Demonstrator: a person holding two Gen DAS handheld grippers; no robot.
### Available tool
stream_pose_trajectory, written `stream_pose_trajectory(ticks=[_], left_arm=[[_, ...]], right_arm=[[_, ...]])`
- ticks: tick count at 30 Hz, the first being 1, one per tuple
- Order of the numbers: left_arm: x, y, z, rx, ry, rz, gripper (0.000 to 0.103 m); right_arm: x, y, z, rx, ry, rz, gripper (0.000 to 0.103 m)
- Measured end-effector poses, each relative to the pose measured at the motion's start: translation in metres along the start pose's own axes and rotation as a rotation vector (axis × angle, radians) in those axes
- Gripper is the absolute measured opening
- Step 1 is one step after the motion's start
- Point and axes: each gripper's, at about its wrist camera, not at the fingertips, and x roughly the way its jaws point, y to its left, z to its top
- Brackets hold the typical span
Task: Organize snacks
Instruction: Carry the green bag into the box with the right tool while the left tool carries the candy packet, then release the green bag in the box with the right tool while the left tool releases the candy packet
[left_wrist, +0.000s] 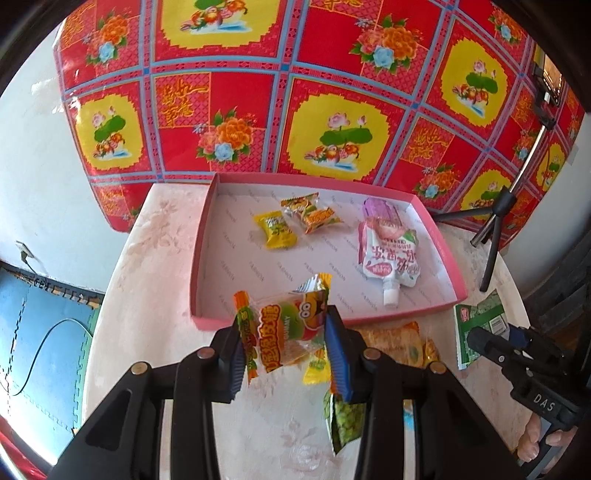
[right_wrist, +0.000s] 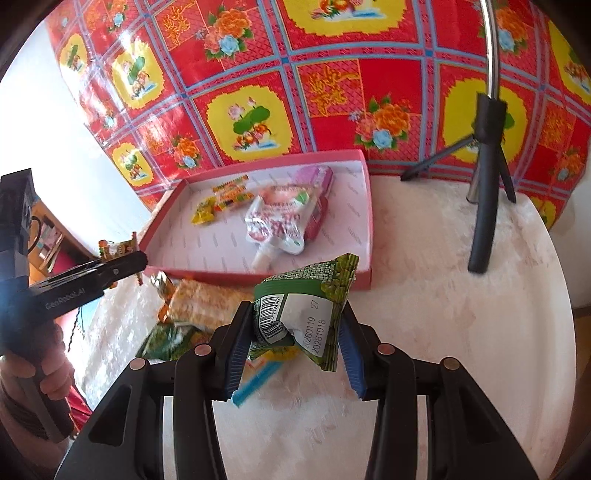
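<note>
A pink-rimmed tray (left_wrist: 207, 236) stands at the back of the table and holds a yellow candy (left_wrist: 276, 229), two orange candies (left_wrist: 314, 216) and a white spouted pouch (left_wrist: 388, 254); the tray also shows in the right wrist view (right_wrist: 364, 206). My left gripper (left_wrist: 284, 347) is shut on a clear burger-gummy packet (left_wrist: 291, 325), held above the table just before the tray's near edge. My right gripper (right_wrist: 293, 339) is shut on a green snack packet (right_wrist: 306, 314), lifted near the tray's near right corner. The right gripper also shows in the left wrist view (left_wrist: 517, 354).
Loose snacks lie on the round white table (right_wrist: 443, 295) before the tray: an orange-yellow bag (right_wrist: 207, 299), a green pea packet (left_wrist: 343, 421) and a yellow candy (left_wrist: 317, 369). A black tripod (right_wrist: 484, 177) stands at the back right. A red patterned cloth hangs behind.
</note>
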Motion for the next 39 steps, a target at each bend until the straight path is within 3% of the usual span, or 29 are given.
stream_pose_trajectory(ticks=[22, 39], left_arm=[[0.025, -0.014, 0.036, 0.036, -0.047, 0.045, 0.040], [0.063, -0.006, 0.044, 0.022, 0.003, 0.050, 0.040]], right_arm=[[0.036, 0.010, 0.034, -0.006, -0.021, -0.034, 0.046], [0.062, 0.011, 0.046, -0.015, -0.010, -0.044, 0.046]])
